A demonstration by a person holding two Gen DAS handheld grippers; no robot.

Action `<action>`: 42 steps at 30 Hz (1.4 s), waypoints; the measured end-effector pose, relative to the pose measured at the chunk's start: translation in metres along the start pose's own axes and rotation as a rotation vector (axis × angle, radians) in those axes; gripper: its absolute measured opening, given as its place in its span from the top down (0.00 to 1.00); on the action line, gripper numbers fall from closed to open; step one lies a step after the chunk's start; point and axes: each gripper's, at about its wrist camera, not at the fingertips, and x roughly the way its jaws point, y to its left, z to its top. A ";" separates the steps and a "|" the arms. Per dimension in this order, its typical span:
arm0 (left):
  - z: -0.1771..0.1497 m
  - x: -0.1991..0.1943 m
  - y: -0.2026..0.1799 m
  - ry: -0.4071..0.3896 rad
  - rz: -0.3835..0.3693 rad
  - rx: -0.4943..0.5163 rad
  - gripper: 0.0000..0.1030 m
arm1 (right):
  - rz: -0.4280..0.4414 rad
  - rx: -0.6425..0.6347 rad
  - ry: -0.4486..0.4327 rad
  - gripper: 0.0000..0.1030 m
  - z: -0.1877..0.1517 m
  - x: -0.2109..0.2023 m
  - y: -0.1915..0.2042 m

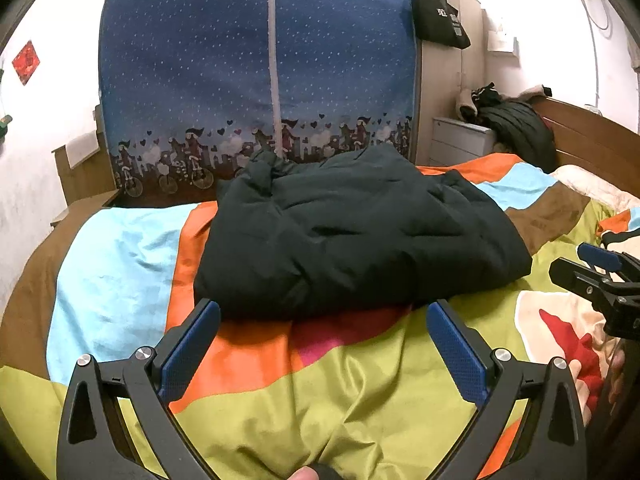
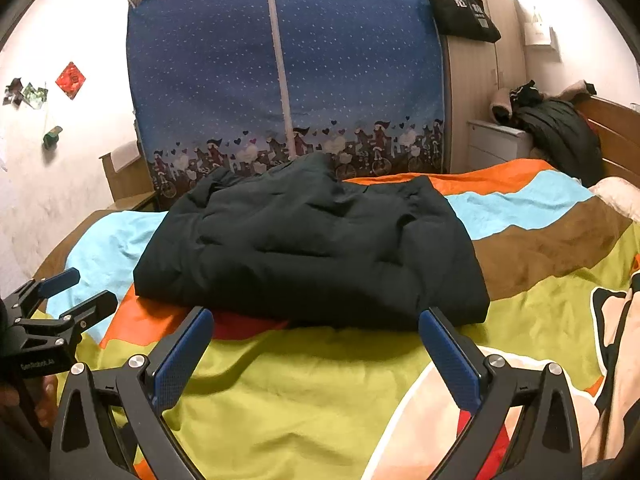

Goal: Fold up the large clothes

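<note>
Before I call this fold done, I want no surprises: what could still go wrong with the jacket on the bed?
1. The jacket is puffy and its far edge bulges up, so the fold may spring open.
2. Both grippers, left and right, are open and hold nothing, so nothing pins it.
3. The quilt underneath is wrinkled and soft; pressing or regrasping near the front edge could catch the quilt along with the jacket.
</note>
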 end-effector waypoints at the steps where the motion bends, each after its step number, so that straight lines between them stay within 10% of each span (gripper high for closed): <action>1: 0.000 -0.001 0.000 -0.002 0.001 0.000 0.02 | 0.001 0.003 0.002 0.00 0.000 0.000 -0.001; 42: 0.008 -0.002 -0.002 -0.013 -0.011 -0.006 0.02 | 0.003 0.026 0.001 0.00 0.001 -0.002 -0.007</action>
